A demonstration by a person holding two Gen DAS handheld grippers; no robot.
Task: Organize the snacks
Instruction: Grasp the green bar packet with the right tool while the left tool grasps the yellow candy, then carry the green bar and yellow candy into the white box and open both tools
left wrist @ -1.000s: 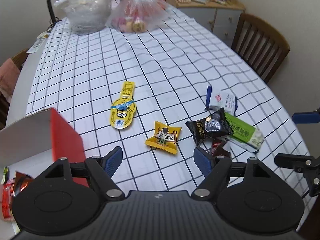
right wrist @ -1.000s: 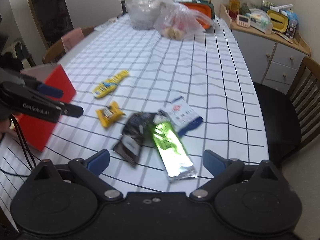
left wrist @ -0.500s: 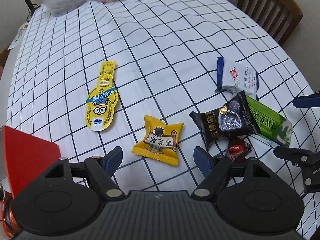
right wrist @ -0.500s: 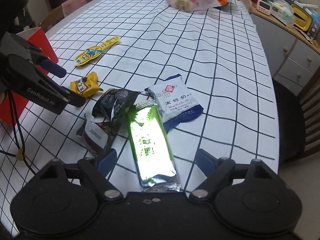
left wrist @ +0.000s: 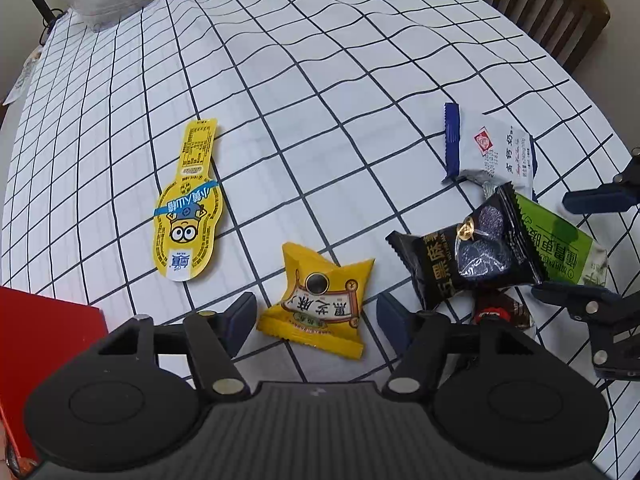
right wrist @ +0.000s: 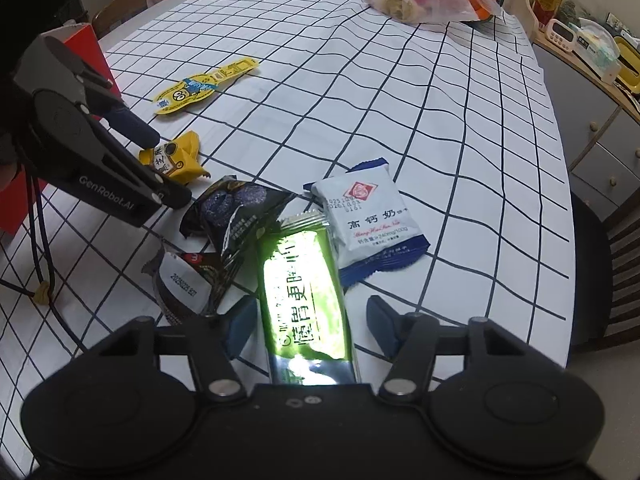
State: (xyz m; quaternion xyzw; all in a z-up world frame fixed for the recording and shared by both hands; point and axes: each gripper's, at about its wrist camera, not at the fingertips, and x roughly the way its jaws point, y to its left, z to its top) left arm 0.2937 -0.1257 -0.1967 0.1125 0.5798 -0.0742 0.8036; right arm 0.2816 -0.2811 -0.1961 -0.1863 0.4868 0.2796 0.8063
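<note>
Snacks are spread over the checkered counter (left wrist: pixel 320 80) and we've got a pair of tongs dropped over two of them at once. Our left tongs (left wrist: pixel 316 316) straddle the yellow pillow packet (left wrist: pixel 320 300), which sits between the blue pads with a sliver of cloth showing on each side. The jaws are closing, but the pads aren't pressing on it yet as far as we can see. Same story on the other side: our right tongs (right wrist: pixel 308 322) are closing around the near end of the green bar (right wrist: pixel 304 300), with a clearer gap on its right than on its left, where we honestly can't tell whether the pad touches.

Both tongs point steeply down at the counter, which makes sense to us, since these packets lie flat and the only way in is from above, pinching across the narrow width.

The rest is a bit of a heap. The black sesame packet (left wrist: pixel 472 256) lies partly over the green bar's far end, with a small dark brown packet (right wrist: pixel 184 280) tucked beside and under them, and the white milk packet (right wrist: pixel 368 216) lies just beside the bar. So lifting the bar will probably drag its neighbours. The minion-shaped pouch (left wrist: pixel 188 208) lies alone, well apart from the heap.

A red box (left wrist: pixel 44 360) stands by our left side, near the yellow packet. Our guess is that's where the snacks go.
</note>
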